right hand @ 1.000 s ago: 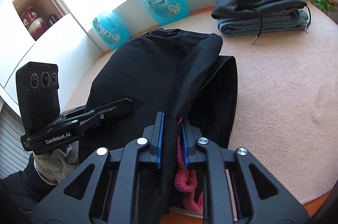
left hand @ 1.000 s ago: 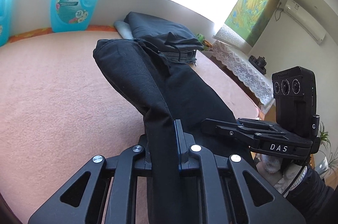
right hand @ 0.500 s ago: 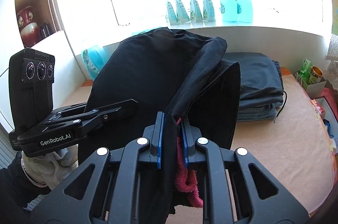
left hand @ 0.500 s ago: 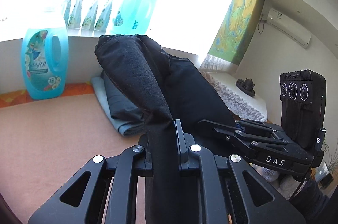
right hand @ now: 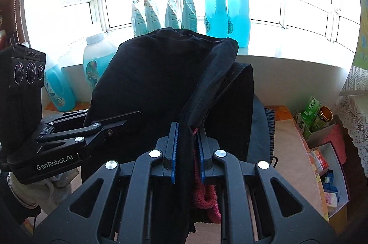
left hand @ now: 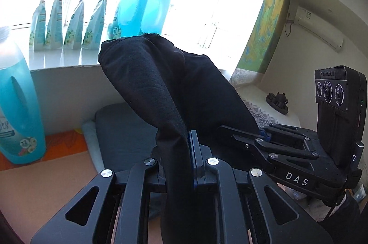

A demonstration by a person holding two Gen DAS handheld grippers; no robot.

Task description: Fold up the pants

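The black pants [left hand: 161, 87] hang folded in the air, held up by both grippers above the pink table. My left gripper [left hand: 184, 142] is shut on one edge of the black pants. My right gripper [right hand: 186, 136] is shut on the other edge of the pants [right hand: 156, 73], with a pink inner lining [right hand: 204, 193] showing between the fingers. Each gripper shows in the other's view: the right one at the right of the left wrist view [left hand: 232, 131], the left one at the left of the right wrist view [right hand: 133, 116].
A stack of folded dark and grey clothes [left hand: 124, 131] lies on the table behind the pants. Blue detergent bottles [right hand: 226, 4] and pouches [left hand: 69, 21] stand on the windowsill. A large blue bottle [left hand: 16, 110] stands at the left. Boxes and a tin [right hand: 322, 119] sit at the right.
Both grippers have lifted the pants up off the table; the views tilted up from the tabletop toward the window. Both grips stayed shut.
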